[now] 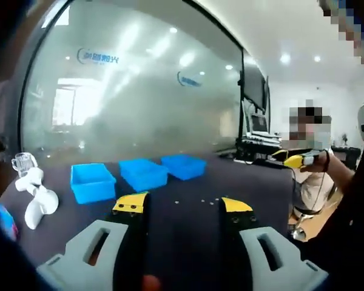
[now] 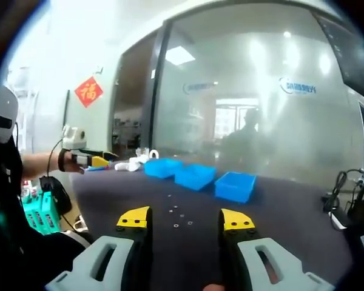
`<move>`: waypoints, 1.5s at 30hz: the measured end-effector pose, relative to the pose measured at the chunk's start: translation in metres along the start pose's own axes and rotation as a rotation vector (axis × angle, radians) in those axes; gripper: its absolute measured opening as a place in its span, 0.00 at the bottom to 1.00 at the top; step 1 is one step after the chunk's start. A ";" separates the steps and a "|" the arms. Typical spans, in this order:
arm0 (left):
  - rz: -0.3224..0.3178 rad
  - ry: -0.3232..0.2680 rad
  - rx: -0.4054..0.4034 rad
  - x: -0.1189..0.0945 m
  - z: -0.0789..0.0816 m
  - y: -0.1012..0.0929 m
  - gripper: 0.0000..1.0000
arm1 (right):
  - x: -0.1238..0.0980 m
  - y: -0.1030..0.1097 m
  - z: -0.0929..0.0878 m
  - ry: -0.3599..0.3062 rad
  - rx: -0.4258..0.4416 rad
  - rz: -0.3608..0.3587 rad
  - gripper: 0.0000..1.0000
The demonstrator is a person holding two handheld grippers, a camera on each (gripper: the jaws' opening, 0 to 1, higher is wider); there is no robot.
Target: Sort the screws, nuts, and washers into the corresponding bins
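Three blue bins stand in a row on the dark table: left bin [image 1: 92,182], middle bin [image 1: 143,173], right bin [image 1: 183,166]. Small screws, nuts and washers [image 1: 200,200] lie scattered in front of them. My left gripper [image 1: 183,206] hovers open above the table, nothing between its yellow-tipped jaws. The right gripper [image 1: 300,160] shows far right, held in a hand. In the right gripper view the bins [image 2: 195,176] sit beyond the loose hardware [image 2: 179,215]. My right gripper [image 2: 185,219] is open and empty. The left gripper [image 2: 88,159] appears at far left.
A white plastic object [image 1: 36,197] and a clear cup [image 1: 23,162] lie at the table's left end. A frosted glass wall [image 1: 139,91] stands behind. A monitor with cables [image 1: 258,130] sits at the far right corner. A green crate [image 2: 39,212] stands beside the table.
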State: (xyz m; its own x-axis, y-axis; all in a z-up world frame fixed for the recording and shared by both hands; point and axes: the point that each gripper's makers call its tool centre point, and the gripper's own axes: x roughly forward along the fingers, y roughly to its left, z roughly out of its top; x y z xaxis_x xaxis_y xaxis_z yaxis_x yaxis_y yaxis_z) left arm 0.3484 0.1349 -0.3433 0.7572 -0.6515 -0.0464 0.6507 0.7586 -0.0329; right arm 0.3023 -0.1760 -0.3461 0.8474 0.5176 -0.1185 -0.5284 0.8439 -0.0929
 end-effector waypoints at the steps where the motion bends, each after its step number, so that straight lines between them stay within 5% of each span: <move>1: 0.002 0.002 0.012 -0.004 0.000 0.002 0.43 | 0.000 0.000 -0.001 0.002 0.000 0.000 0.40; 8: 0.034 0.026 0.034 -0.014 -0.001 0.014 0.43 | -0.002 0.002 -0.005 0.017 0.001 0.006 0.40; 20: 0.010 0.118 0.026 0.010 -0.012 0.014 0.43 | -0.002 0.007 -0.011 0.051 -0.021 0.031 0.40; 28: -0.024 0.172 0.038 0.037 -0.008 0.007 0.43 | 0.000 0.012 -0.022 0.092 -0.043 0.066 0.40; 40: -0.085 0.327 0.058 0.092 -0.027 0.003 0.42 | 0.001 0.014 -0.025 0.097 -0.040 0.083 0.40; 45: -0.064 0.391 0.051 0.109 -0.036 0.004 0.40 | 0.001 0.014 -0.028 0.099 -0.036 0.084 0.40</move>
State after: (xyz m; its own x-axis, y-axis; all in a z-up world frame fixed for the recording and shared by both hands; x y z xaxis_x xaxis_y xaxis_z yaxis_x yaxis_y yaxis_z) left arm 0.4313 0.0676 -0.3842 0.6428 -0.6388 -0.4228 0.7053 0.7089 0.0011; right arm 0.2945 -0.1679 -0.3748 0.7917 0.5681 -0.2246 -0.6003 0.7916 -0.1138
